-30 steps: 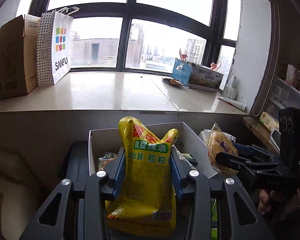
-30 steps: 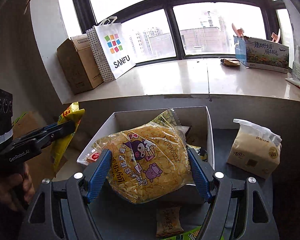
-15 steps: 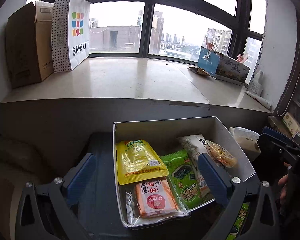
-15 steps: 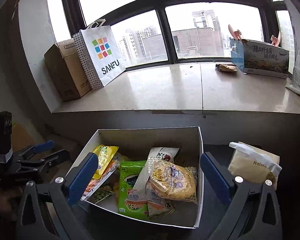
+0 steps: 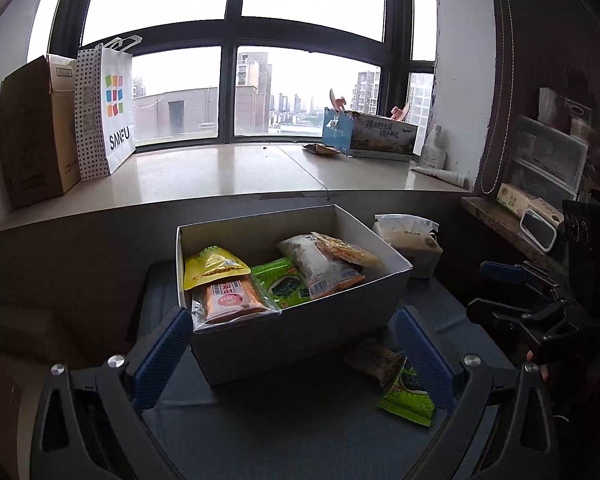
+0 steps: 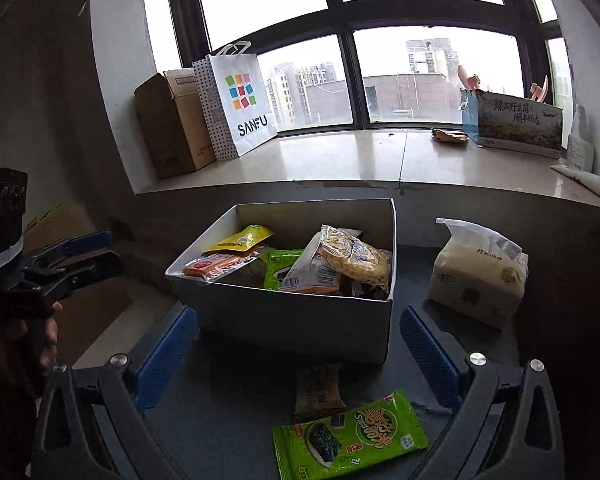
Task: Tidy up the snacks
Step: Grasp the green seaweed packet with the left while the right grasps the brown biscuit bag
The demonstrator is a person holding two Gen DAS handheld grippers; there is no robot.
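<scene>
Two snack packs lie outside the white box (image 6: 300, 320) on the dark table (image 5: 300, 420) — a green seaweed packet (image 6: 350, 434) at lower centre of the right wrist view, and a brownish pack (image 6: 318, 390) just above it, touching or nearly touching the box's near wall. The rest is already in the box: a yellow pouch (image 5: 212, 266) at its left, an orange-pink pack (image 5: 230, 300) hanging over the near left corner, a green pack (image 5: 284, 284) mid-box, and a white bag (image 5: 316, 268) w/ a clear corn-snack bag (image 6: 354, 258) leaning on top at the right.

Both tongs carry nothing. The left gripper (image 5: 296, 354) has its blue pads spread wide, framing the box; the right gripper (image 6: 300, 354) is spread the same way, w/ the seaweed packet lying between its pads but untouched. Likely both stand back from the box so as to sight the leftovers.

A tissue pack (image 6: 476, 276) sits right of the box — prob. not a snack, so no reason to move it.

Judged progress: mostly done; the two loose packs still need to go in.
</scene>
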